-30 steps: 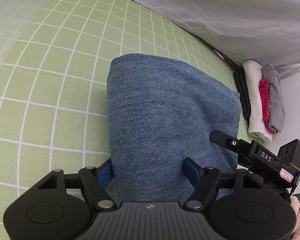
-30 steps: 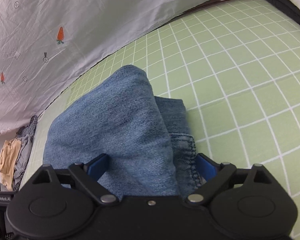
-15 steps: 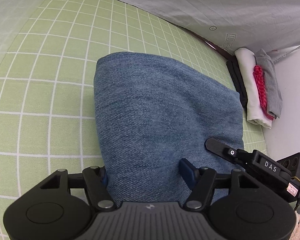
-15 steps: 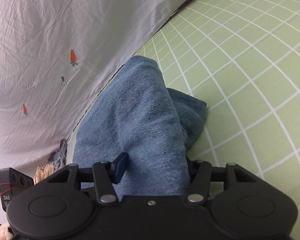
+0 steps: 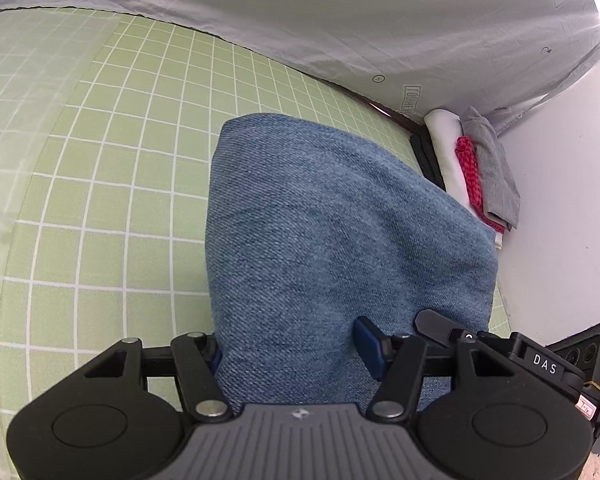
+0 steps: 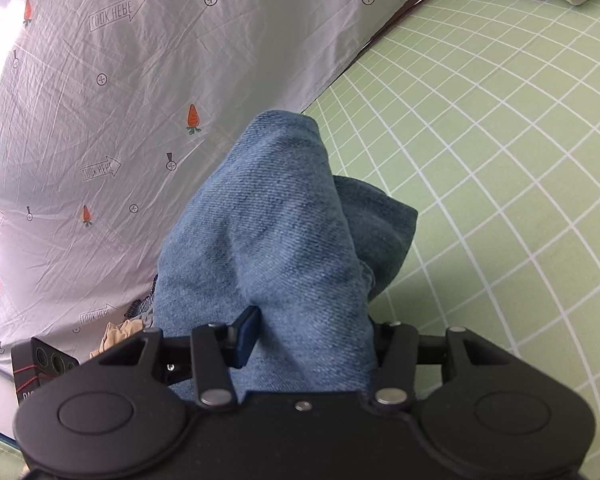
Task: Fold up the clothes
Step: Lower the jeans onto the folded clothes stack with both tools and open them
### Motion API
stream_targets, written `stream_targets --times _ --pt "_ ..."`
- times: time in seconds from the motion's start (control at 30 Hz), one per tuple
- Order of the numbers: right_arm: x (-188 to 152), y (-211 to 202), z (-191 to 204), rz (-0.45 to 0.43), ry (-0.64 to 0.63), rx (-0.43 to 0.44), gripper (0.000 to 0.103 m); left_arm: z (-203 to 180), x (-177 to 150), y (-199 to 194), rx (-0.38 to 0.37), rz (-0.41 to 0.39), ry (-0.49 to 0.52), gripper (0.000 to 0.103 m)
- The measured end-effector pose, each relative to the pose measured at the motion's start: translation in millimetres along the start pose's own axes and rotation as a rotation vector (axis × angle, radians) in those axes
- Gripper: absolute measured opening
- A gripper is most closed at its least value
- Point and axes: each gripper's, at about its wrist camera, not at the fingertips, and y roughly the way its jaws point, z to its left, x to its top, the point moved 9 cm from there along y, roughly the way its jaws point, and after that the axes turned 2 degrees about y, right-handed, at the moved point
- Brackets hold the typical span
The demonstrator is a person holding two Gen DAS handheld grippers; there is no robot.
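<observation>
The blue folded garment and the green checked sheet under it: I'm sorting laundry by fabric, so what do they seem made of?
The blue folded garment looks like denim: a matte diagonal twill weave, thick and stiff in its folds. The green checked sheet looks like thin, smooth woven cloth, likely cotton or a blend; it lies flat with a printed white grid.

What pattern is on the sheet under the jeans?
Light green sheet with a white grid; clearest in the left wrist view.
</observation>
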Motion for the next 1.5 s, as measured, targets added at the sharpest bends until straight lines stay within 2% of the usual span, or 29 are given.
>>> stream_targets --times 0.17,0.27,0.37,0.47,0.6,0.83,1.0,1.17,1.23,1.3,1.4,1.47,1.5 --pt "-7 -19 -10 -0.006 0.017 0.000 0.050 -12 -13 -1 0.019 0.006 0.017 0.061" --pt "-2 -25 -18 -0.005 0.024 0.001 0.050 -22 -4 6 0.046 0.000 0.024 0.061" --pt "15 -38 -32 -0.009 0.031 0.015 0.050 -46 6 19 0.062 -0.017 0.037 0.061" --pt "48 -62 -57 -0.013 0.006 0.027 0.050 -85 15 43 0.062 -0.040 0.060 0.061" --pt "116 -112 -104 -0.041 -0.009 -0.005 0.050 -172 32 98 0.015 -0.052 0.042 0.061" --pt "271 -209 -165 -0.222 -0.149 -0.043 0.050 -336 86 188 -0.132 -0.132 0.115 0.061" --pt "384 -238 -164 -0.306 -0.324 -0.096 0.049 -424 147 230 -0.173 -0.191 0.204 0.061" --pt "492 -239 -154 -0.424 -0.490 -0.148 0.050 -478 233 268 -0.214 -0.269 0.236 0.062" --pt "530 -222 -157 -0.456 -0.548 -0.197 0.055 -489 266 290 -0.182 -0.306 0.290 0.063" --pt "564 -193 -167 -0.461 -0.606 -0.276 0.072 -489 296 317 -0.116 -0.328 0.309 0.072" --pt "594 -139 -193 -0.433 -0.687 -0.498 0.076 -464 327 361 0.053 -0.328 0.256 0.073" --pt "598 -120 -197 -0.521 -0.776 -0.610 0.077 -448 335 379 0.123 -0.347 0.256 0.073" --pt "599 -115 -196 -0.575 -0.822 -0.664 0.078 -441 339 387 0.151 -0.358 0.258 0.079"
